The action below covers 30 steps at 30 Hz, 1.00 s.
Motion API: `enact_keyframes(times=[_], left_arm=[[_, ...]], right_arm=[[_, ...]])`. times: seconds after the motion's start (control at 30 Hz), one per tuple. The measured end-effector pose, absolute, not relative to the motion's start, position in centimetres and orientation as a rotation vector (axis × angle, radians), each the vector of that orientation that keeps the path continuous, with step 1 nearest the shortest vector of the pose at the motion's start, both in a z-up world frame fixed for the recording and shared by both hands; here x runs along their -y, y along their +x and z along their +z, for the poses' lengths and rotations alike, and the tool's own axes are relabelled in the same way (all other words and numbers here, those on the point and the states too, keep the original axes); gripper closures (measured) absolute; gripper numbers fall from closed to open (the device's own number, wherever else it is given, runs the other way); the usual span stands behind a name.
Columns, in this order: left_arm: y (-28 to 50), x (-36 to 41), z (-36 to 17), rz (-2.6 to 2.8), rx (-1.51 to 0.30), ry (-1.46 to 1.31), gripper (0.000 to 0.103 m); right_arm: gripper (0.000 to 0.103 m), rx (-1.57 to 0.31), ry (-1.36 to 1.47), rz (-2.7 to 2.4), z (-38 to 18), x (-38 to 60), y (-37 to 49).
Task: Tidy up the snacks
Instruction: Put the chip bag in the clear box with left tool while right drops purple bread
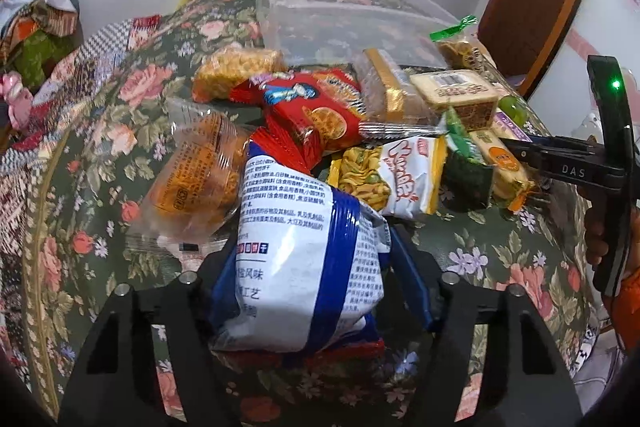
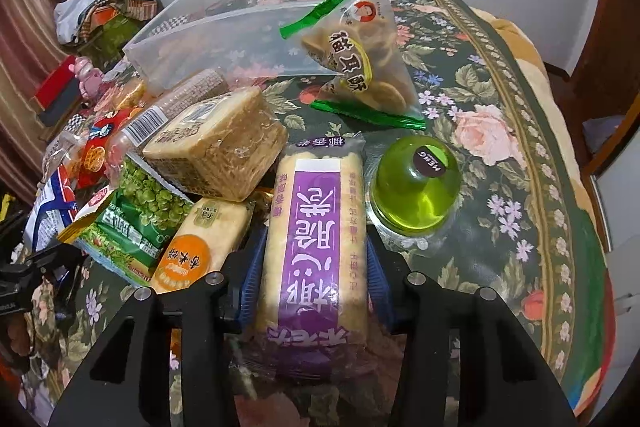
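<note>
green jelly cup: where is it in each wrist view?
Left wrist: the green jelly cup peeks out at right of centre, mostly hidden behind the tan block pack.
Right wrist: the cup sits right of centre on the cloth, beside the purple pack.
Shared landmark: the tan block pack, and the clear bin behind the pile.

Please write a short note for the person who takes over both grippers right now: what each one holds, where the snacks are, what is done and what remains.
Left gripper: shut on the blue-and-white bag.
Right gripper: shut on the purple-labelled pack.
The other snacks lie in a pile on the floral cloth; the green jelly cup stands beside the purple pack.
The clear bin behind the pile looks empty, so nothing seems sorted yet.
Left to do: probably move both held packs, then the pile, into the bin.
</note>
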<state>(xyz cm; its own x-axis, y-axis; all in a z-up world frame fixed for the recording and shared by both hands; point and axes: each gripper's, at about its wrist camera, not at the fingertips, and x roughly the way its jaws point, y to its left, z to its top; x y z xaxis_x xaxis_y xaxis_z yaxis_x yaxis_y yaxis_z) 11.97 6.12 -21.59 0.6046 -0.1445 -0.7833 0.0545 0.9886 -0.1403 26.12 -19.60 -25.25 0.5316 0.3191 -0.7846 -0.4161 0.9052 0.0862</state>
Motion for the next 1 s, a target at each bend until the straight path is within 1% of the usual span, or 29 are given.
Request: enact_keyframes(times=[0.03,0.13,0.5,0.8,1.0], left_arm=[[11.7,-6.0,-21.3,-0.117,-0.907,-0.097,0.043],[11.4,-6.2,-20.6,-0.113,-0.899,-0.104,0.044],[10.5,-6.8,-15.7,-0.075,-0.787,-0.119,0.045],[11.8,-6.0,-11.5,-0.072,-0.681,-0.108,0.044],[13.9,-5.4,-9.4,-0.091,-0.644,-0.111,0.044]], right_arm=[[0.061,-0.905,-0.116,0.441,-25.1,19.7,25.9],[0.061,-0.879,-0.115,0.442,-24.2,20.0,25.3],[0.063,-0.782,-0.074,0.45,-20.3,21.1,23.9],[0.063,-0.693,-0.06,0.472,-17.4,20.4,23.0],[0.063,-0.621,-0.051,0.482,-15.8,19.6,23.5]])
